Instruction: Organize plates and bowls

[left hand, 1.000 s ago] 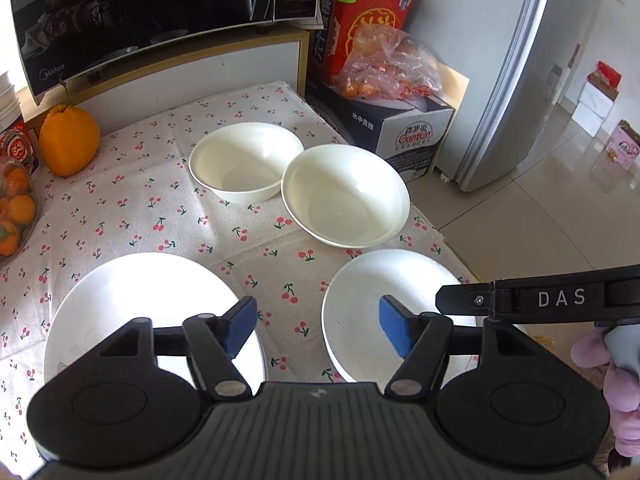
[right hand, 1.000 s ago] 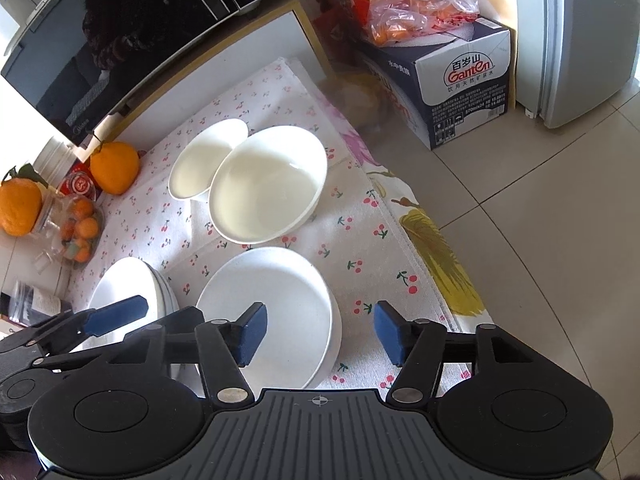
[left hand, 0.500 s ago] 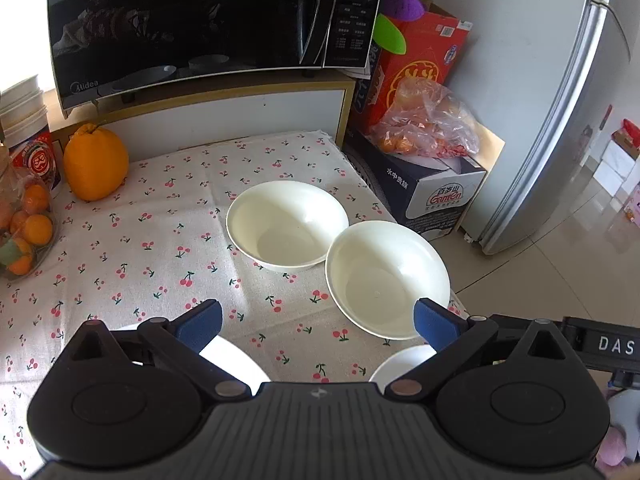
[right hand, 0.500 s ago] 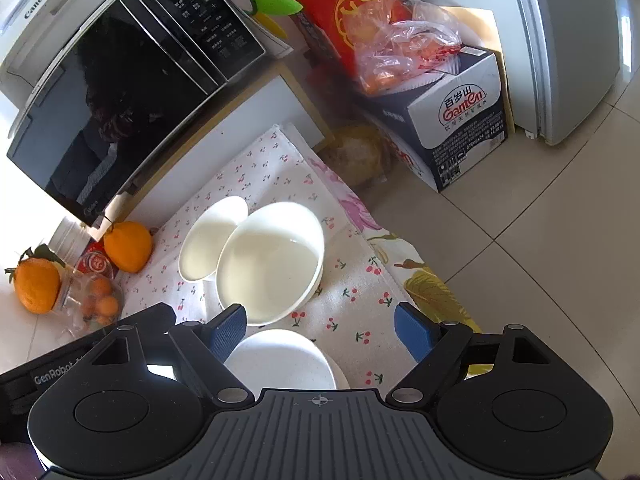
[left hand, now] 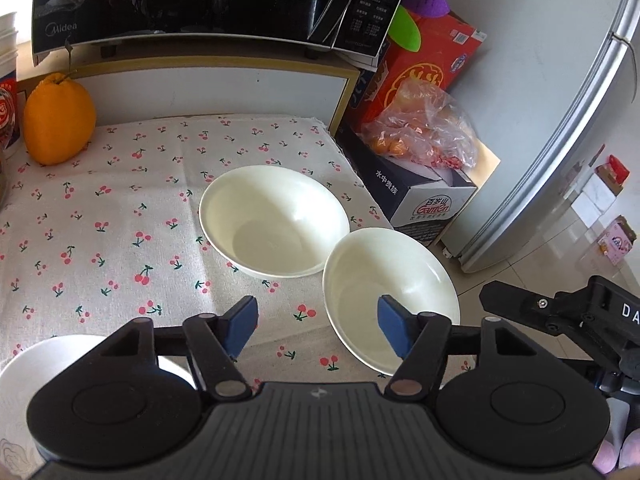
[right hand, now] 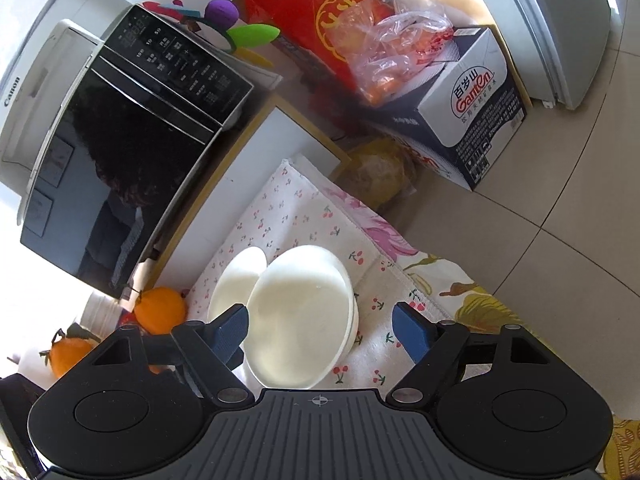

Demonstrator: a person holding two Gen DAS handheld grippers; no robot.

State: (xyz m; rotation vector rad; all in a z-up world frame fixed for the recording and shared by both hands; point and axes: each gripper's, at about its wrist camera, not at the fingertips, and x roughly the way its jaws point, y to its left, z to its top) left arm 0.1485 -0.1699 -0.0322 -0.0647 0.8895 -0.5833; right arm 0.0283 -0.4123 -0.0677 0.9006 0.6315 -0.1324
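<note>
Two white bowls stand side by side on the cherry-print tablecloth (left hand: 100,240). The far bowl (left hand: 274,220) is in the middle of the left wrist view; the near bowl (left hand: 390,296) sits by the table's right edge. My left gripper (left hand: 318,330) is open and empty, above the cloth just in front of both bowls. A white plate (left hand: 48,360) shows at the lower left. In the right wrist view my right gripper (right hand: 320,336) is open and empty above the near bowl (right hand: 300,320), with the far bowl (right hand: 236,284) behind it.
A black microwave (left hand: 200,0) stands on a shelf behind the table. An orange fruit (left hand: 58,120) sits at the back left. A red box (left hand: 420,68), a bag of fruit (left hand: 424,132) and a Ganten carton (left hand: 420,204) stand right of the table, beside a fridge (left hand: 560,120).
Both grippers have moved forward and tilted up from above the plates toward the bowls. The plates have dropped out of view at the bottom. Both grippers stay open.
</note>
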